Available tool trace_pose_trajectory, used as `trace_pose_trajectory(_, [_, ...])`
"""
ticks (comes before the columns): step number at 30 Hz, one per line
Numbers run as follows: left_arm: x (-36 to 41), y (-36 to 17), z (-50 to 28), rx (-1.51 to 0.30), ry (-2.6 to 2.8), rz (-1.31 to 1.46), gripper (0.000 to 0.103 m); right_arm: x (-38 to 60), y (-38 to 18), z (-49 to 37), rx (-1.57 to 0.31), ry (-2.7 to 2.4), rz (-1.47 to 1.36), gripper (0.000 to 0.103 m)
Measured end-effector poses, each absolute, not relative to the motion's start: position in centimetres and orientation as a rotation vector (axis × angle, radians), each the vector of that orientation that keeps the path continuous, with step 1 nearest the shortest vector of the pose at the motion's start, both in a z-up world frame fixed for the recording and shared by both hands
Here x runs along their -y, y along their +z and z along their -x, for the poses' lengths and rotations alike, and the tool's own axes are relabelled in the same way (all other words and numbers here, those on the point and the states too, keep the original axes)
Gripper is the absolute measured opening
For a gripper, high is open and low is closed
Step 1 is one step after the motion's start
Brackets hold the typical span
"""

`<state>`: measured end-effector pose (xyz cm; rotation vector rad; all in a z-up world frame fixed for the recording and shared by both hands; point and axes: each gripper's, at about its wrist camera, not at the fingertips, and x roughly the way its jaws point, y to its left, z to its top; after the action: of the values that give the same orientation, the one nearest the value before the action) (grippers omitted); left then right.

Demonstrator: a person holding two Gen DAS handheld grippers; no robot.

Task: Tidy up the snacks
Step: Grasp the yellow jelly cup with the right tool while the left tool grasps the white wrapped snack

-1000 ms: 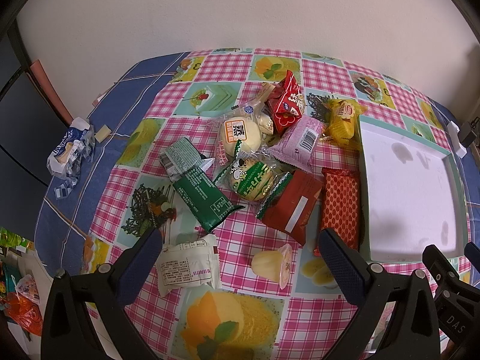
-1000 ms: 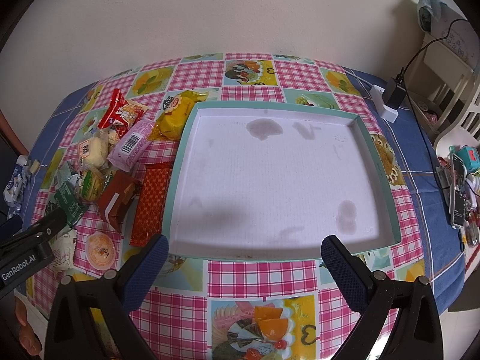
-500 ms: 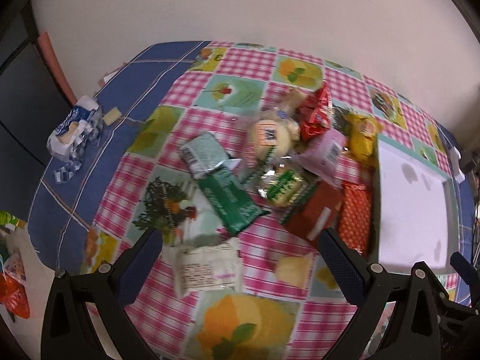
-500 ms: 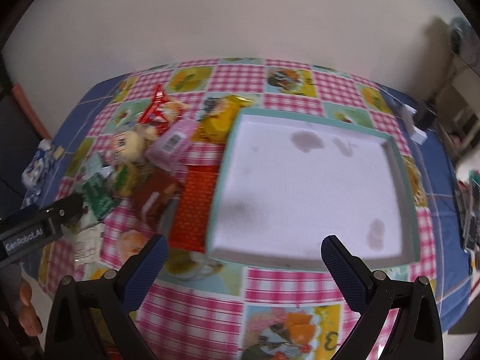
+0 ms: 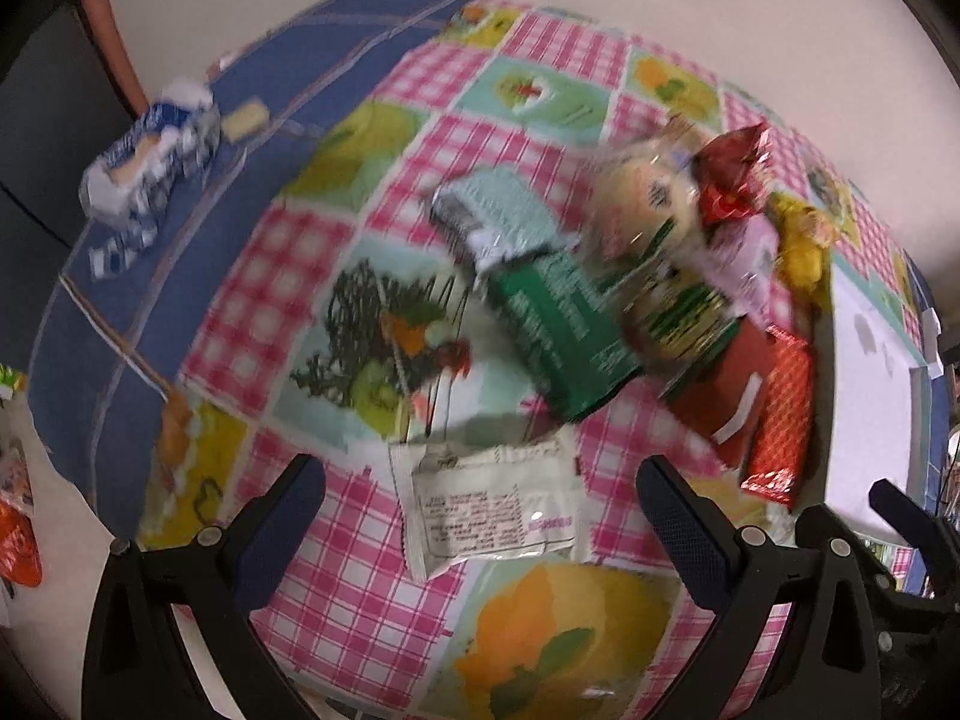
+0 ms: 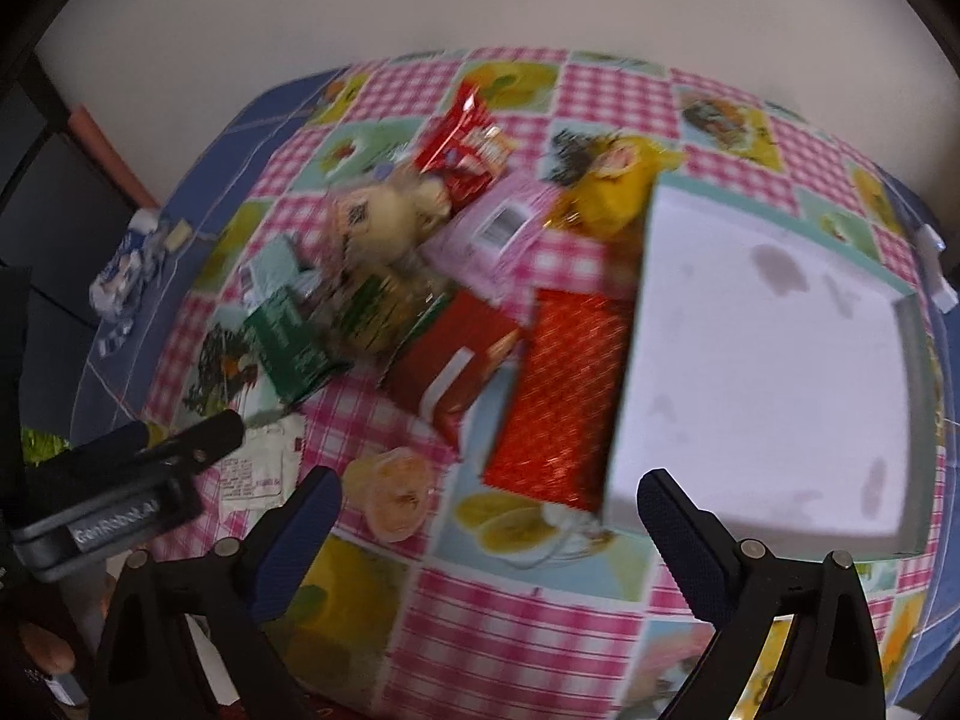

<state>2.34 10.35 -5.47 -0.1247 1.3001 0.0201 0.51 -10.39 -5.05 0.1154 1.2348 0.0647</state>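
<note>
Tabletop point(image 6: 528, 618), glossy pink-check cloth. Tray point(image 6: 774, 516), square, white-floored, teal-rimmed, holding nothing. Snacks heaped beside it: crinkly orange-red foil bar point(image 6: 558, 384), green flat packet point(image 5: 558, 324), white sachet point(image 5: 492, 507). Your left gripper point(image 5: 480, 510) hovers spread over the sachet; right gripper point(image 6: 489, 516) spread, pinching nothing.

both tongs, left point(image 5: 480, 510) and right point(image 6: 489, 516), gape wide, gripping nothing.

Both my wrist views show even, diffuse indoor light and soft shadows. Motion blur smears the snack pile point(image 5: 636, 276). Fisheye curvature bends the desk point(image 6: 522, 618) edges; corners vignette black.
</note>
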Motion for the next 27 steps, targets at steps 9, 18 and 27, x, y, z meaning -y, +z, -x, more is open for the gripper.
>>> trace_pose_trajectory(9, [-11.4, -8.1, -1.9, -1.355, 0.024, 0.200, 0.102, 8.2, -8.7, -0.7, -1.341, 0.122, -0.090, 0.091])
trace_pose_trajectory(18, [-10.9, -9.6, -2.5, -1.380, 0.014, 0.214, 0.091, 6.2, -9.9, -1.4, -1.377, 0.151, -0.071, 0.086])
trace_pose_trajectory(27, [-9.6, -12.5, -3.7, -1.397, 0.011, 0.191, 0.088, 4.4, -11.6, -2.5, -1.390, 0.162, -0.040, 0.081])
